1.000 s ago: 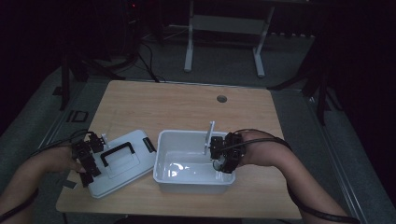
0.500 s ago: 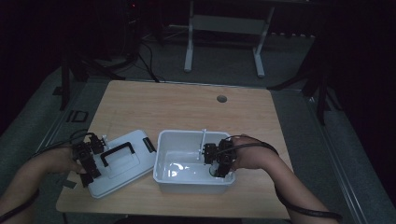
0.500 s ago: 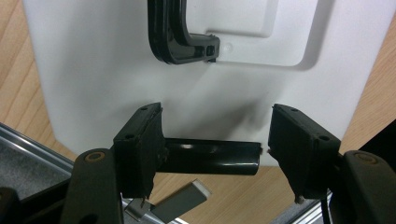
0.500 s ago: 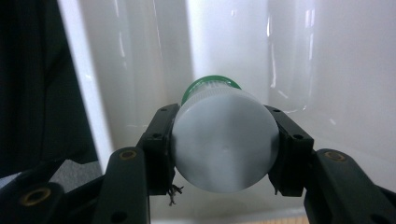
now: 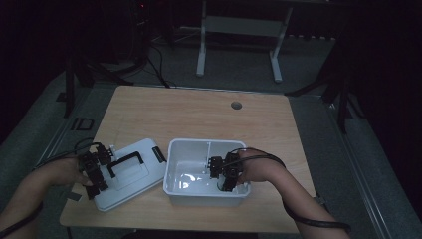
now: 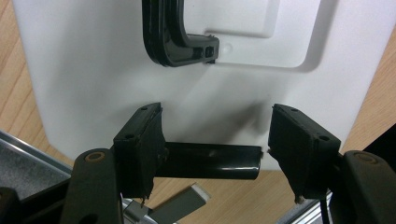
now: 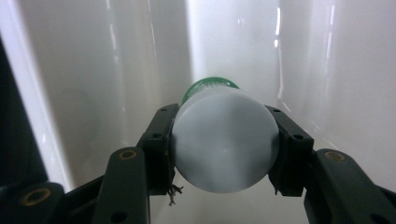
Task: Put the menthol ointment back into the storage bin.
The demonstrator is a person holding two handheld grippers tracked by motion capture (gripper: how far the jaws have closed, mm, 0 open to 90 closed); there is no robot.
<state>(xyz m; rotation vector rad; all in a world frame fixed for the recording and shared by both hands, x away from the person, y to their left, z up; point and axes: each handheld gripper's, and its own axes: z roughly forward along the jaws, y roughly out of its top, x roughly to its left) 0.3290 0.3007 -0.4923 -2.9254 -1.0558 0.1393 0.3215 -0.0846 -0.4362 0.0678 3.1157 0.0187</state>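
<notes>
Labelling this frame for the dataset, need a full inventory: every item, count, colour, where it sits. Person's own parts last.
table: 1, light wood, centre of the high view, round hole near its far edge
bin: 1, white, open, near edge of table, right of the lid
lid: 1, white, flat on the table left of the bin
lid handle: 1, black, on top of the lid
bottle: 1, white body with green far end, inside the bin, between the right jaws
metal stand legs: 2, pale, on the floor beyond the table
left gripper: 1, black, open over the lid's near part
right gripper: 1, black, inside the bin, shut on the bottle
forearms: 2, entering from the bottom
</notes>
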